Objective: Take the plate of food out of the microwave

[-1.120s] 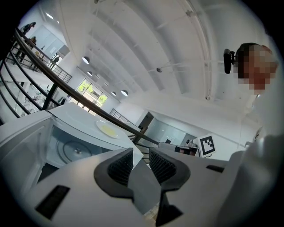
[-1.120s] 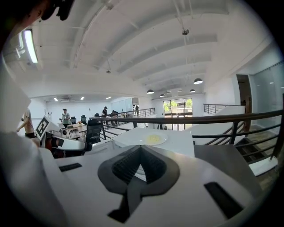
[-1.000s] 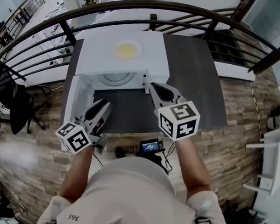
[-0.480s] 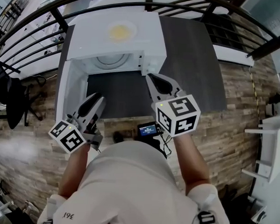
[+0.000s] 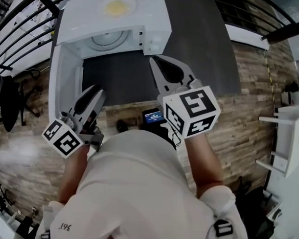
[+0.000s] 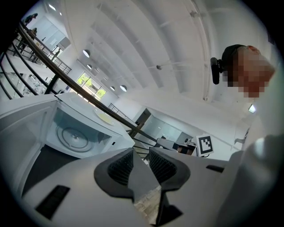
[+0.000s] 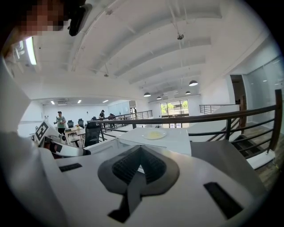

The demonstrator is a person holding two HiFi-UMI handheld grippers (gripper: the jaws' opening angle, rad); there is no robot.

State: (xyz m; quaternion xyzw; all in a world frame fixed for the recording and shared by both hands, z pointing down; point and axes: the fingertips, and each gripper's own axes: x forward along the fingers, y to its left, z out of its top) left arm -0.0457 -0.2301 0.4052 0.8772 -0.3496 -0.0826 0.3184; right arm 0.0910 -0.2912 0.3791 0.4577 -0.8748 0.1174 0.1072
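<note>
The left gripper (image 5: 94, 93) is hovering with its jaws standing apart and nothing between them. It is just outside the open microwave (image 5: 150, 21), with the free edge of the door (image 5: 60, 76) standing out close on its left. Ahead of it the cavity is lying open, with only the glass turntable (image 5: 109, 39) showing inside. The right gripper (image 5: 156, 61) is hanging with its jaws pressed together and empty, its tips just short of the microwave's front right corner, over bare dark table (image 5: 201, 50). The plate of food (image 5: 116, 7) is sitting on the microwave's roof, beyond both grippers, with the railing (image 7: 213, 116) running behind it.
</note>
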